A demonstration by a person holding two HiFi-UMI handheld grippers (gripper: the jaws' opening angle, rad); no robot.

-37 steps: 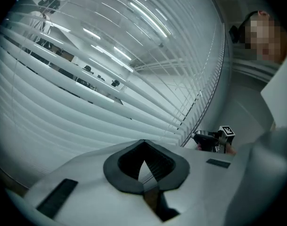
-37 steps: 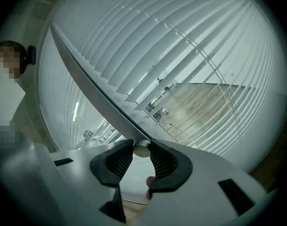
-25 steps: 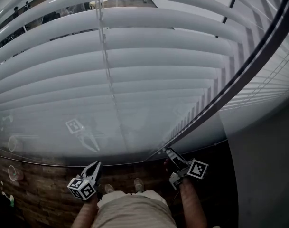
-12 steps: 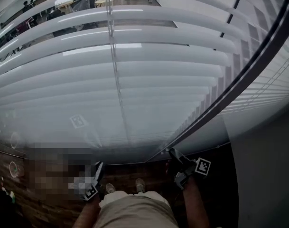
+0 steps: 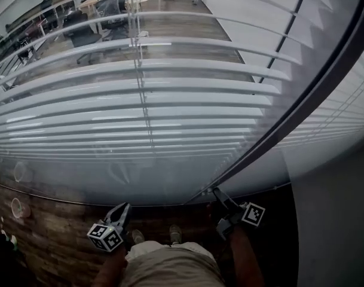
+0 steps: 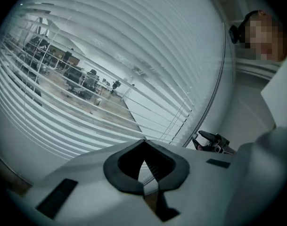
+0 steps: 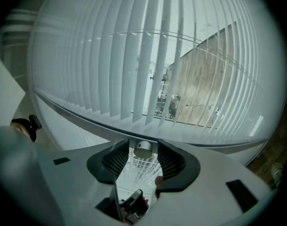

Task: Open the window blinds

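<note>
The white blinds (image 5: 170, 88) fill the window, their slats turned flat so the office beyond shows between them; they also appear in the left gripper view (image 6: 110, 69) and the right gripper view (image 7: 148, 65). My right gripper (image 5: 217, 195) is at the foot of a dark upright bar (image 5: 301, 106). Its jaws have just been opening, and a small round grey knob (image 7: 143, 149) sits between them with a gap on each side of my right gripper (image 7: 139, 147). My left gripper (image 5: 121, 210) hangs apart at lower left, its tips together on nothing (image 6: 143, 142). The right gripper (image 6: 211, 140) shows at that view's right.
A grey wall (image 5: 331, 208) stands to the right of the window. Dark wood floor (image 5: 50, 232) runs below the glass, with my legs and shoes (image 5: 170, 262) between the grippers. Desks and chairs (image 5: 92, 17) lie beyond the glass.
The slats have tilted from nearly closed to flat, so the office floor now shows through them. Both grippers have stayed about where they were.
</note>
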